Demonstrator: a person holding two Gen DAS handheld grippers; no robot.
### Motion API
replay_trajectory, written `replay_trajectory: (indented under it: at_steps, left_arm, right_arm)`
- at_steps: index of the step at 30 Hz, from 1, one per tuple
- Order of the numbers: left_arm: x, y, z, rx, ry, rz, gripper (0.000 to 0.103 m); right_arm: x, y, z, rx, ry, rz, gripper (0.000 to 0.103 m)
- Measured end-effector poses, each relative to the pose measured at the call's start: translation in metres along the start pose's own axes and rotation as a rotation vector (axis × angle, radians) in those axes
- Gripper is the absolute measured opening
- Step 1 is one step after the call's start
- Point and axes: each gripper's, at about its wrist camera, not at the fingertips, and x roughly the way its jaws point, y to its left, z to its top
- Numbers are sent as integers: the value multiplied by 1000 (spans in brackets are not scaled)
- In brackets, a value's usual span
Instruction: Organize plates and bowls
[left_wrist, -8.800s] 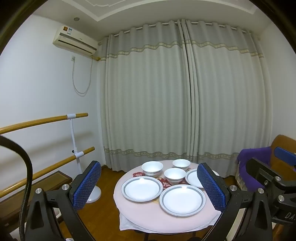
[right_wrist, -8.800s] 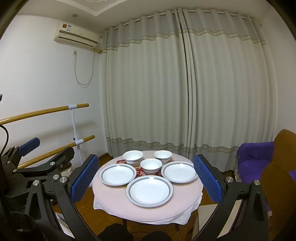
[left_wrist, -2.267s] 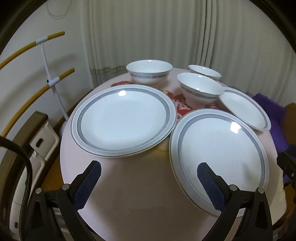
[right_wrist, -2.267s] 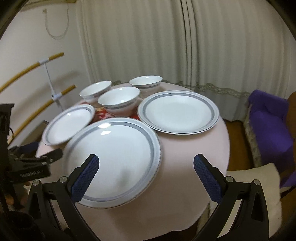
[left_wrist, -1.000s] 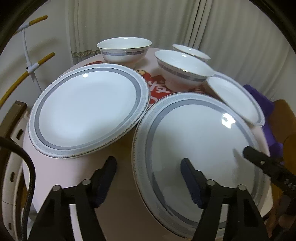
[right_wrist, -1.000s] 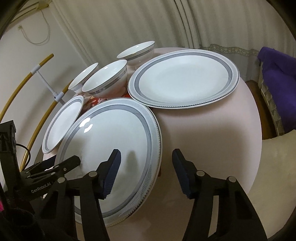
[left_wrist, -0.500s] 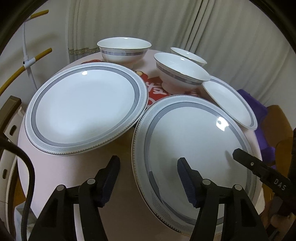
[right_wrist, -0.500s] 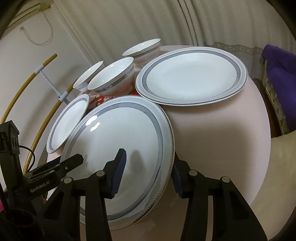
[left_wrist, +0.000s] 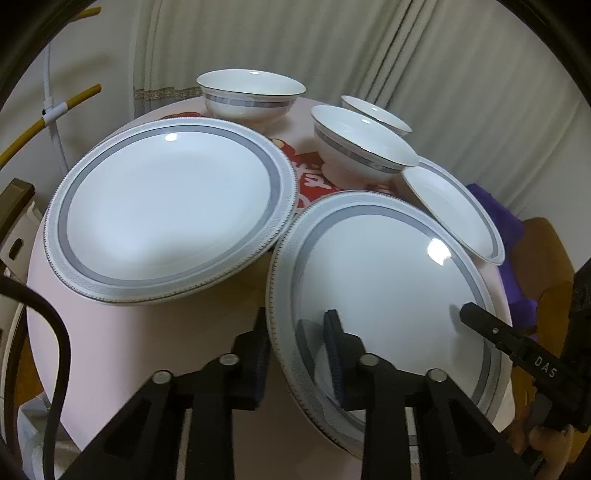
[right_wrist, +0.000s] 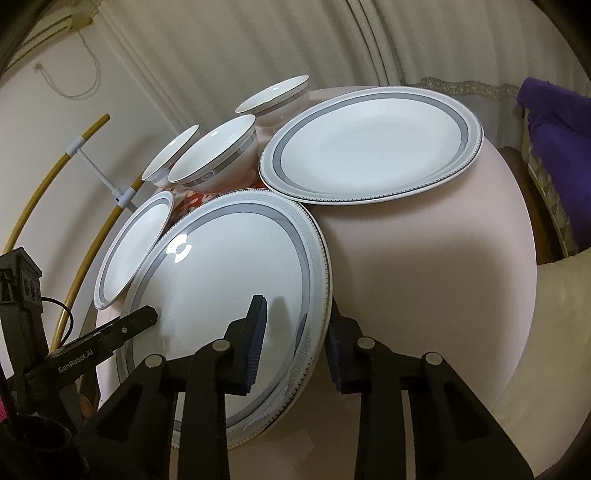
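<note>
The left gripper (left_wrist: 297, 349) is clamped on the near-left rim of the front plate (left_wrist: 384, 295), one finger under the rim and one on the upper face. The right gripper (right_wrist: 295, 334) grips the same front plate (right_wrist: 229, 280) at its near-right rim, likewise closed on the edge (each wrist view also catches the tip of the opposite tool at the plate's far side).

Only the left wrist view shows the whole left plate (left_wrist: 170, 214) at 10 o'clock; its right edge sits just beside the front plate's rim, possibly overlapping it, contact not determinable. Only the right wrist view shows the whole right plate (right_wrist: 369, 147) at 1 o'clock, its near rim close against the front plate's far edge.

Bare pink tablecloth (right_wrist: 424, 277) lies open at 3 o'clock of the front plate in the right view; in the left view open cloth (left_wrist: 129, 339) lies at 8 o'clock, running to the table's edge.

Further off, three bowls stand upright: the middle bowl (left_wrist: 362, 144) at 12 o'clock on a red patterned mat (left_wrist: 310, 177), the left bowl (left_wrist: 251, 96) at 11 o'clock, the far bowl (left_wrist: 376, 114) partly hidden behind the middle one. Curtains (left_wrist: 332, 48) close the background.
</note>
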Motion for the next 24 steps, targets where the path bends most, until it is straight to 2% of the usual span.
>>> replay_trajectory:
  at_steps: [10,13,14,18,24]
  left_arm:
    - [-2,6,-1,-21,2,-28,21]
    - [-2,8,-1,-30,1,-39,21]
    - [-2,7,-1,-31,0,-37,21]
    - [-3,2,-2,-10,-7,-15,22]
    - [-6,6,-3,-22,-5,-45,19]
  right_arm:
    - [-3,-1,-5,13,-2,21,28]
    - [-4,-4,-5,28,-7,17,22]
    - [-4,-6,-5,37,-8,11,16]
    - [-4,-8,-5,49,-11,27,15]
    - [-5,-9,-6,48,-14,30,14]
